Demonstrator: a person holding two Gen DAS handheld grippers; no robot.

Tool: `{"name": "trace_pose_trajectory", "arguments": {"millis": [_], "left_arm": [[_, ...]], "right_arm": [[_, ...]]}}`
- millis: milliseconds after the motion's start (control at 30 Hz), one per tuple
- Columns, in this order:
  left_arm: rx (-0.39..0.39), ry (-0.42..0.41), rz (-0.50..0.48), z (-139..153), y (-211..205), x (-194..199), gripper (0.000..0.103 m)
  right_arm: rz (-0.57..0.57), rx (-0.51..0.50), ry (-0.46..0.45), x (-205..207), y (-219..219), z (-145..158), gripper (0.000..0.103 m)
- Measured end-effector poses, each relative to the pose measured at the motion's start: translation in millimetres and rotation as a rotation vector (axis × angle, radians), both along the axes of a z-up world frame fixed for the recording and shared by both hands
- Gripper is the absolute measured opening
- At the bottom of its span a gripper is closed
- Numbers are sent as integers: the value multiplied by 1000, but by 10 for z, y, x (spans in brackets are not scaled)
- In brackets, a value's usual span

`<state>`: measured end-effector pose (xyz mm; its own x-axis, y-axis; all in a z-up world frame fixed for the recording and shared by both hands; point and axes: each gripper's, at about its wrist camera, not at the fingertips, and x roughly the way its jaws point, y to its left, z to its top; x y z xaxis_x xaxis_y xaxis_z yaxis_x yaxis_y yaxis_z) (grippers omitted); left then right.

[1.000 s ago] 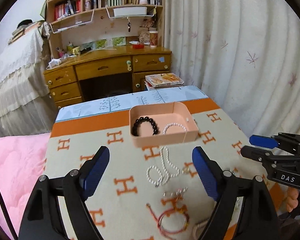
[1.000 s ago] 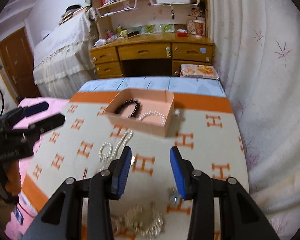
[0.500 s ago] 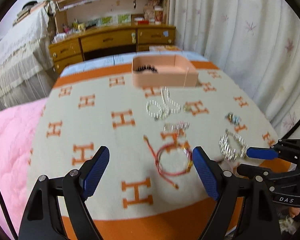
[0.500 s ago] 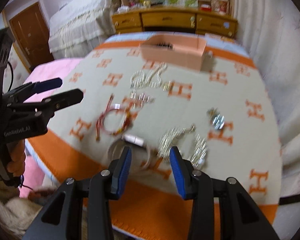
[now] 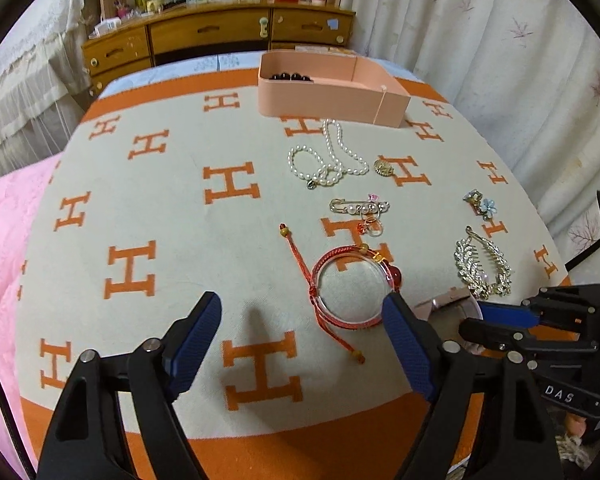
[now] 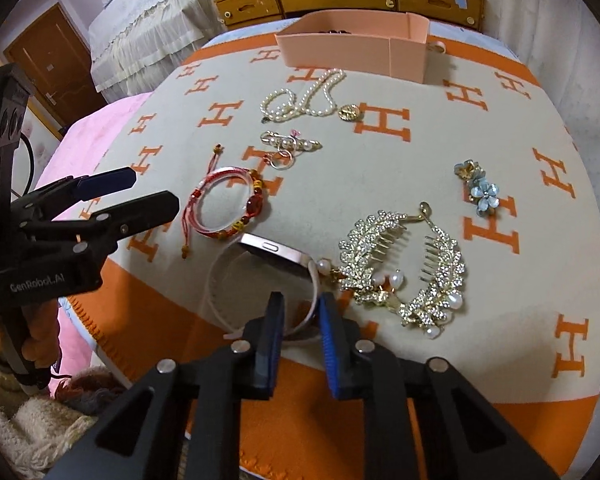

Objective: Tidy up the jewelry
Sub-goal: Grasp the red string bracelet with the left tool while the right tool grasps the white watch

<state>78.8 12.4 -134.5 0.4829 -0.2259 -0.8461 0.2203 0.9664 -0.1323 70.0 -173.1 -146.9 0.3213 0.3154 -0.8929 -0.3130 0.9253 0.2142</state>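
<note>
A cream blanket with orange H letters and an orange border (image 5: 228, 216) covers the bed. Beyond its far edge stand a wooden desk with drawers (image 5: 216, 36) and pale curtains (image 5: 480, 40) on the right; a pink quilt (image 5: 0, 232) lies past the left edge and a brown door (image 6: 56, 60) shows at the far left.

An open pink cardboard box (image 5: 328, 96) sits by the far edge, dark beads inside. Before it lie a white pearl necklace (image 5: 332, 156), a pearl safety-pin brooch (image 5: 360, 208), a red cord bracelet around a clear ring (image 5: 352, 284), blue flower earrings (image 6: 480, 188) toward the right edge, and a gold leaf-shaped hair comb (image 6: 404, 268).

At the near edge, the right gripper (image 6: 300, 320) is closing its blue pads around the white strap of a rose-gold watch (image 6: 276, 256); the strap runs between them, contact unclear. The left gripper (image 5: 300, 340) hovers wide, closing slightly, with nothing between its jaws, just beside the bracelet. The blanket's left half is bare.
</note>
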Motion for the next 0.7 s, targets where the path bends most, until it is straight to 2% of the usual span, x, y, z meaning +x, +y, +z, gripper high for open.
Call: {"name": "trace_pose_trajectory", "arguments": {"millis": [67,233,433,467,500,533,600,700], "left_arm": [[-5,30,-7,-46,-21,73,68],[7,112,-12,-188,-107,224,37],[97,138,-23,-235,-231,329,31],[121,138,-27,-238,-258,339,29],[141,134,-29,-236,-277,345,19],[142,136,-38,-232,-299,347,10],[141,145,-46,-228,-328,352,5],[120,143,-34,-227,-328,348,4]], "right_arm": [[0,4,-5,5,-4,-7,10],[13,21,-11,-6,-31,-15,7],[20,72,-7,6,-109,-31,7],[24,76,-8,7,-112,-31,7],[27,80,-9,5,-117,-32,7],[31,84,-10,4,-118,-32,7],[38,89,-12,-1,-132,-30,7],[47,98,-19,-10,-141,-21,5]]}}
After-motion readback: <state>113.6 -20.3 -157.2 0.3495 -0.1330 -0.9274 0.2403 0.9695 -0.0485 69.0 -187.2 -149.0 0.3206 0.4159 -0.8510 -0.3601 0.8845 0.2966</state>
